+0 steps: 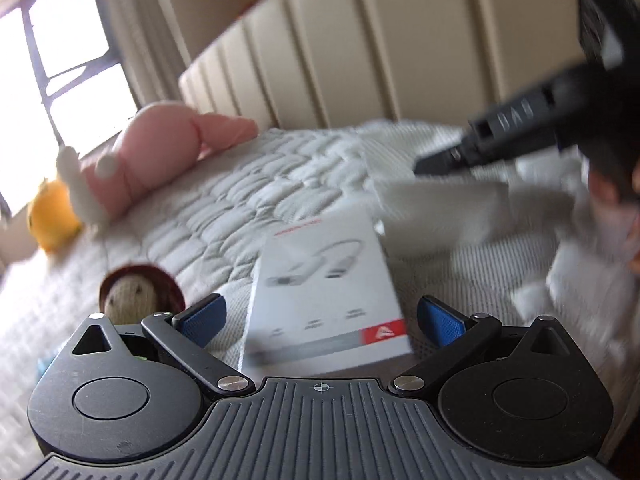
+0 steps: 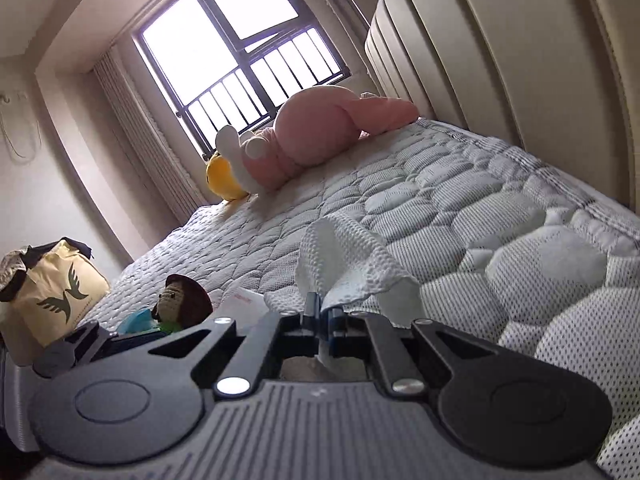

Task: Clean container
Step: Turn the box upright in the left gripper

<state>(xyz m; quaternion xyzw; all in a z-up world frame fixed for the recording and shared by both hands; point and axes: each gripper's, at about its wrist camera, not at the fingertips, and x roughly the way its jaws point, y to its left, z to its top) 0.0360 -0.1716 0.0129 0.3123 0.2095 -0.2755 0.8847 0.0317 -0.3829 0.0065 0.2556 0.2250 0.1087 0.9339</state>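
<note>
Container: the flat white cardboard box with a red corner mark and a printed cable picture [image 1: 326, 292] lies on the grey-white quilted mattress [image 2: 500, 208], toward the near edge of the bed and away from the headboard side; it is blurred in the left wrist view; I take it to be the container, since nothing else box-like shows.
Left gripper: the left gripper [image 1: 320, 316] stands wide open with its blue pads on either side of the box's near end; the pads look clear of the box, and it has hold of nothing.
Right gripper: the right gripper [image 2: 322, 314] is closed tight on a crumpled white textured paper towel [image 2: 344, 256]; the towel fans out ahead of the fingers over the mattress; in the left wrist view this gripper hangs beyond the box's far right corner.
Progress: the wiping cloth is in hand and the box is lined up for a steadying hold; no wiping contact shows, so I judge the cleaning itself not yet begun; steadying and wiping remain.
Bystanders: a pink plush toy [image 2: 316, 132] and a yellow plush toy [image 2: 222, 180] lie at the far edge by the window; a small crocheted doll with brown hair [image 2: 180, 296] sits left of the box.
</note>
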